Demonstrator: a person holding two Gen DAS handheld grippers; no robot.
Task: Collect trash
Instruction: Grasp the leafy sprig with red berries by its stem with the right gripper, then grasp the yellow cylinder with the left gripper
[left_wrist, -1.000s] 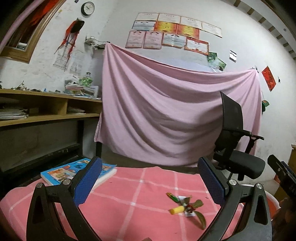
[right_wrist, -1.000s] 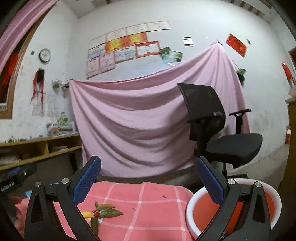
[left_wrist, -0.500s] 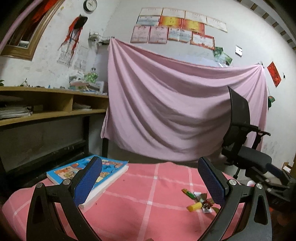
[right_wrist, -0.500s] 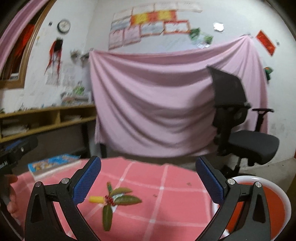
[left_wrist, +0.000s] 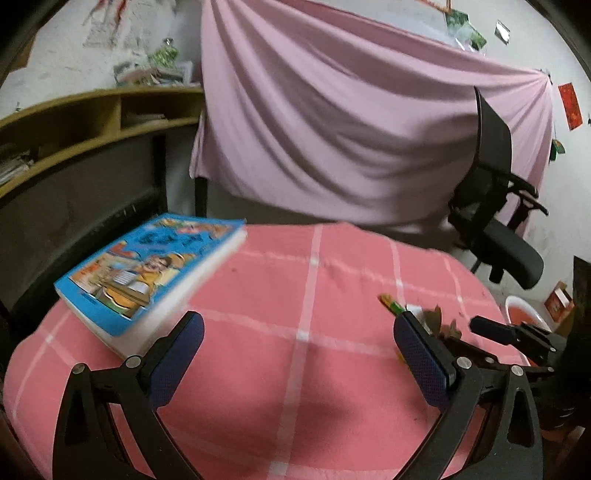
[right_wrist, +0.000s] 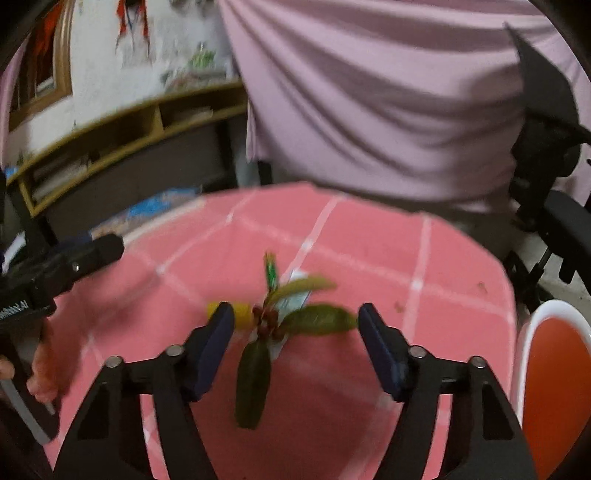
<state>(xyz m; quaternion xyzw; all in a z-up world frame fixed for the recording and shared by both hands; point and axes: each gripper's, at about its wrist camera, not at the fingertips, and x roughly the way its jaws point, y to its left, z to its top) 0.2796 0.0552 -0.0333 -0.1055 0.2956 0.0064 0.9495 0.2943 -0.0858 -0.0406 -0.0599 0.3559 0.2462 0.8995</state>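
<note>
On the pink checked tablecloth (right_wrist: 373, 254) lies a small pile of trash: green leaves (right_wrist: 318, 319) with red berries (right_wrist: 266, 320), a yellow piece (right_wrist: 242, 314), a green wrapper (right_wrist: 271, 272) and a white scrap. My right gripper (right_wrist: 296, 334) points down at it, jaws closing. The leaves sit between its pads, which do not press on them. My left gripper (left_wrist: 299, 356) hovers open over bare cloth, with nothing between its fingers. In the left wrist view the trash (left_wrist: 432, 315) is partly hidden behind the right-hand finger, and the right gripper (left_wrist: 506, 334) shows beyond it.
A blue picture book (left_wrist: 147, 275) lies on the table's far left. A white bin with a red liner (right_wrist: 550, 373) stands beside the table's right edge. Behind it is a black office chair (left_wrist: 496, 225), then a pink sheet and wooden shelves (left_wrist: 74, 122).
Both grippers have tipped down and moved in over the table. The right gripper's jaws have narrowed from wide open, and the leaf pile now lies between them.
</note>
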